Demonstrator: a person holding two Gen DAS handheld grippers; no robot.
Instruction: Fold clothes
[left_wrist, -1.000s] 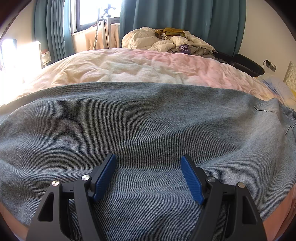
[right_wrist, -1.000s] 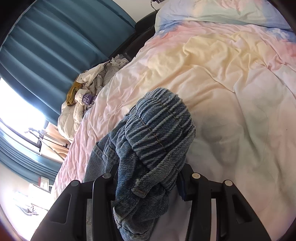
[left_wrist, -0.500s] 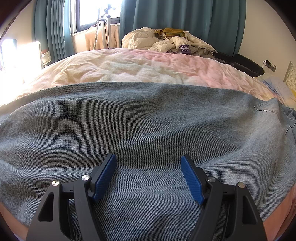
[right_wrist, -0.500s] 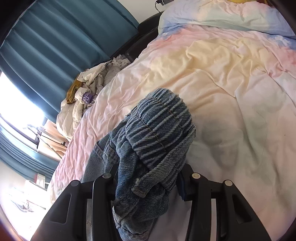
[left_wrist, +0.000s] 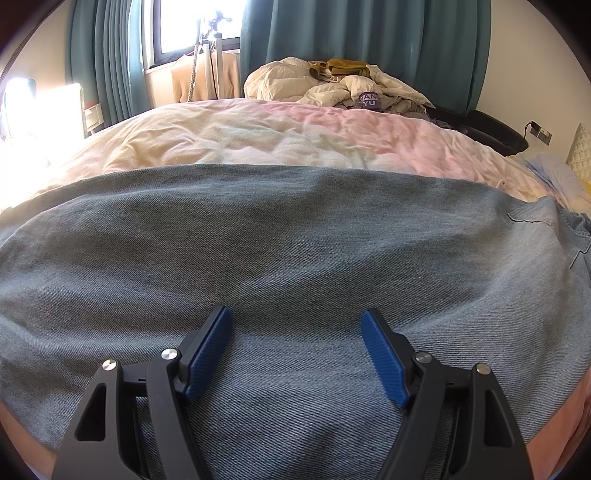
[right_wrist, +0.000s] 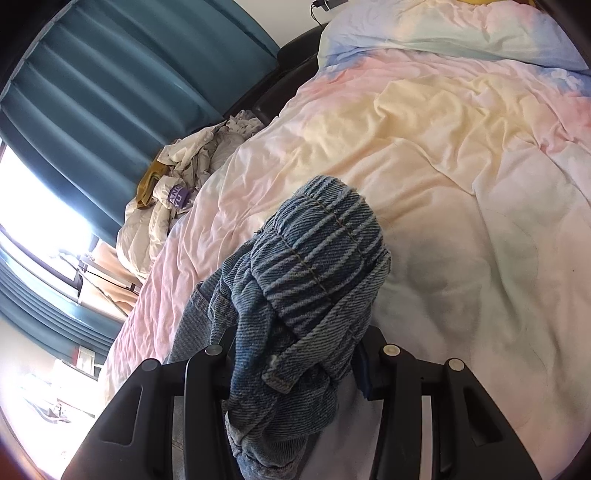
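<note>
A blue denim garment (left_wrist: 295, 236) lies spread flat across the near part of the bed. My left gripper (left_wrist: 294, 314) hovers just over it, open, and its blue pads (left_wrist: 208, 350) hold nothing between them. In the right wrist view my right gripper (right_wrist: 295, 356) is shut on a bunched, ribbed end of the denim garment (right_wrist: 317, 258). That end is lifted off the pastel bedcover (right_wrist: 443, 166), and the rest trails down to the left. The cloth hides the right gripper's fingertips, apart from a sliver of a blue pad (right_wrist: 364, 373).
A pile of cream bedding and clothes (left_wrist: 332, 83) sits at the far edge of the bed, in front of teal curtains (left_wrist: 369, 44). A pastel pillow (right_wrist: 443, 29) and a dark headboard (right_wrist: 295, 55) lie at the head of the bed. A bright window (left_wrist: 184, 26) is at the left.
</note>
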